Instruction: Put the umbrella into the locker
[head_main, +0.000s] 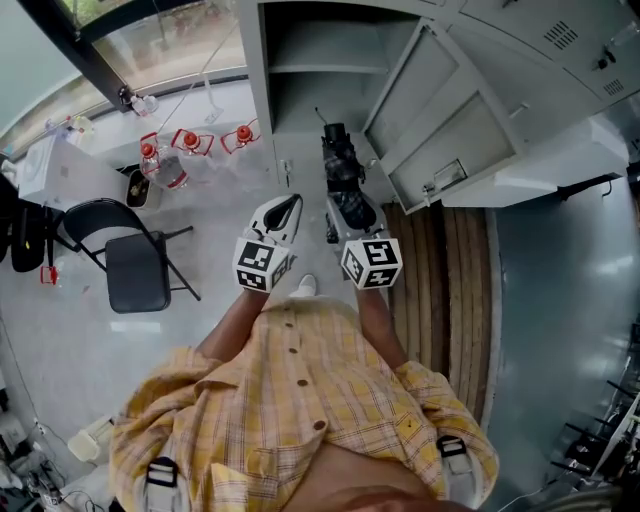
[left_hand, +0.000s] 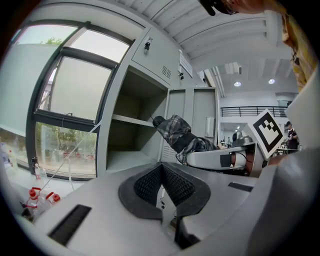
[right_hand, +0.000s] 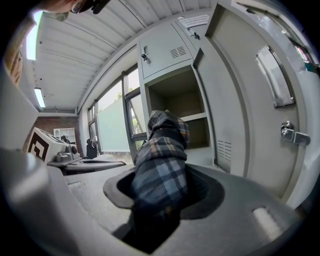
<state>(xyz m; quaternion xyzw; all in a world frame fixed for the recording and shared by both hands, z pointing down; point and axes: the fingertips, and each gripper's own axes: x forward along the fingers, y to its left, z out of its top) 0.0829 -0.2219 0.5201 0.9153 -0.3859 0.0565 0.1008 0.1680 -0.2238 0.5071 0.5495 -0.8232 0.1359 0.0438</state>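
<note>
- The floor is pale grey and glossy, with a strip of wooden slats on the right.
- A tall grey locker stands at the far side. Its door is swung open to the right, and a shelf crosses the open compartment.
- Left of the locker is a large window, with red-capped bottles on the floor below it and a black folding chair nearer.
- The umbrella, folded in a plaid cover, lies with its long axis running near to far. Its far end tilts slightly up and points at the open compartment's mouth.
- The right gripper is clamped on the umbrella's near end.
- The left gripper is just to the left, its jaws together on nothing.
</note>
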